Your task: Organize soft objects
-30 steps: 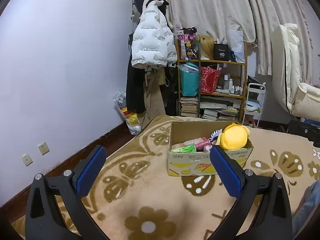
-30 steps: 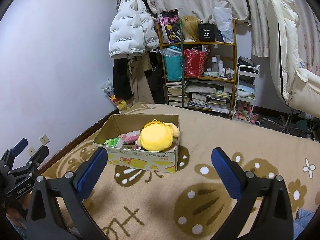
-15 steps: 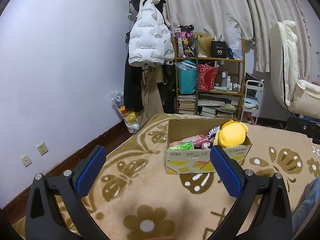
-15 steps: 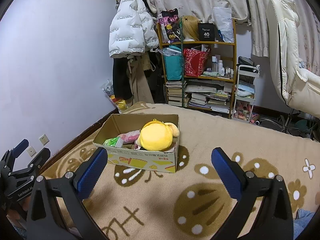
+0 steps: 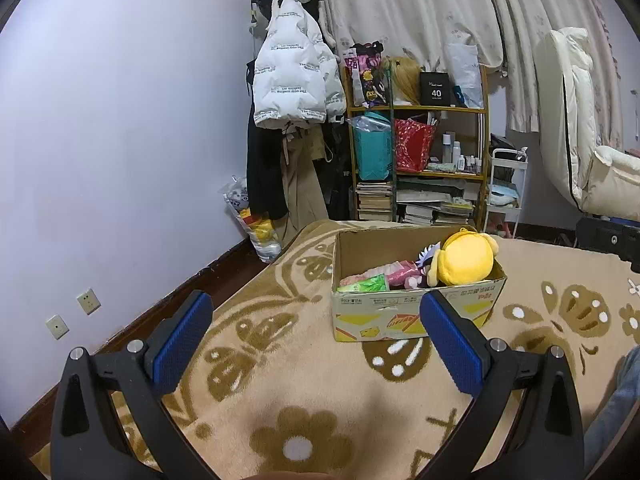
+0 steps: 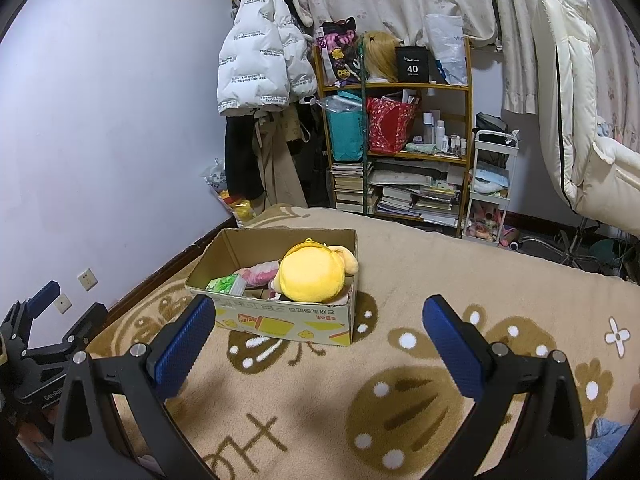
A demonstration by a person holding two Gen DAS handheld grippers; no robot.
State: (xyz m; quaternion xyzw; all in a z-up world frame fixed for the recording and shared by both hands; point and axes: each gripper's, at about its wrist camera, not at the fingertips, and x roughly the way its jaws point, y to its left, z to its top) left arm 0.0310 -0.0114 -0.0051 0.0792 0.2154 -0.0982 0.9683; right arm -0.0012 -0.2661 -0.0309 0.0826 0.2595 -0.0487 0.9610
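A cardboard box (image 5: 416,312) (image 6: 280,322) stands on a beige patterned blanket. A yellow round plush (image 5: 464,258) (image 6: 312,278) lies in its right end, with a pink soft item (image 6: 258,274) and a green pack (image 6: 224,284) beside it. My left gripper (image 5: 316,312) is open and empty, held back from the box. My right gripper (image 6: 320,316) is open and empty, also short of the box. The left gripper also shows at the left edge of the right wrist view (image 6: 52,320).
A cluttered shelf (image 6: 400,136) with books, bags and bottles stands at the back. A white puffer jacket (image 5: 296,76) hangs left of it. A white trolley (image 6: 490,188) and a cream chair (image 6: 576,120) are at the right. The wall runs along the left.
The left wrist view has drawn back and tilted up slightly, so the box sits a little lower and left. The right gripper has barely moved. Both stay open.
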